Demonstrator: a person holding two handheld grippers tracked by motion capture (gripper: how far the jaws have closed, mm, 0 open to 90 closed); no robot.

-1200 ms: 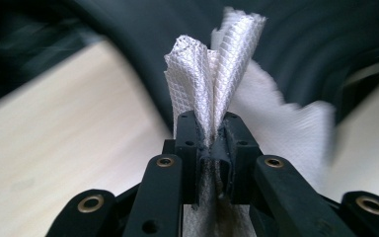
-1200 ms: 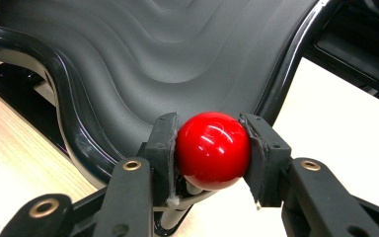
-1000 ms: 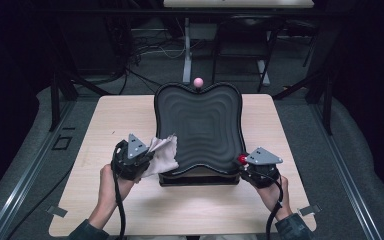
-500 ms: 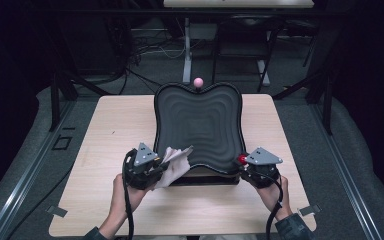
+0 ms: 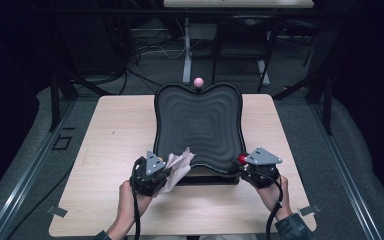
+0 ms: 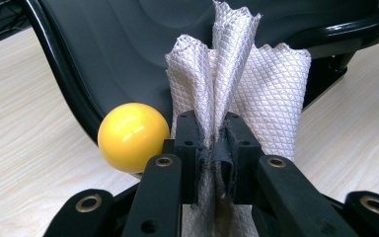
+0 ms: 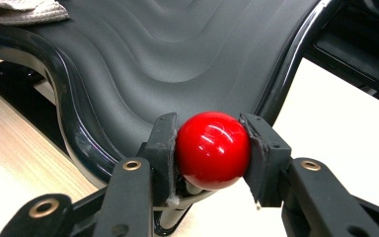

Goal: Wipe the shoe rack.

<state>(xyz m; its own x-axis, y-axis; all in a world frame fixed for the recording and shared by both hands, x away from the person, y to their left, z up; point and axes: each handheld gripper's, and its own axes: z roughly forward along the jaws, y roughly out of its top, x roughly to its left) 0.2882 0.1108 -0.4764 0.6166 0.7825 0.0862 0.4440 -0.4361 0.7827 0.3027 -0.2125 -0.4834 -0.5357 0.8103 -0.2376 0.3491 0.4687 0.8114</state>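
A black wavy board (image 5: pixel 198 125) stands tilted in the middle of the table, with a pink ball (image 5: pixel 198 81) at its far edge. My left gripper (image 5: pixel 166 170) is shut on a bunched white cloth (image 5: pixel 179 167) at the board's near left corner. In the left gripper view the cloth (image 6: pixel 237 84) fans up from the jaws against the board (image 6: pixel 123 54), and a yellow ball (image 6: pixel 133 136) sits just left of the jaws. My right gripper (image 5: pixel 244 164) is at the near right corner, shut on a red ball (image 7: pixel 212 150) that sits at the board's rim (image 7: pixel 79 138).
The light wooden table (image 5: pixel 115 135) has bare room on both sides of the board. Dark frames, cables and a post stand behind the table's far edge. A white sheet-like area (image 7: pixel 355 128) lies to the right in the right gripper view.
My left gripper has moved right and toward me with the cloth, sliding it along the board's near left edge. The right gripper with the red ball has stayed put.
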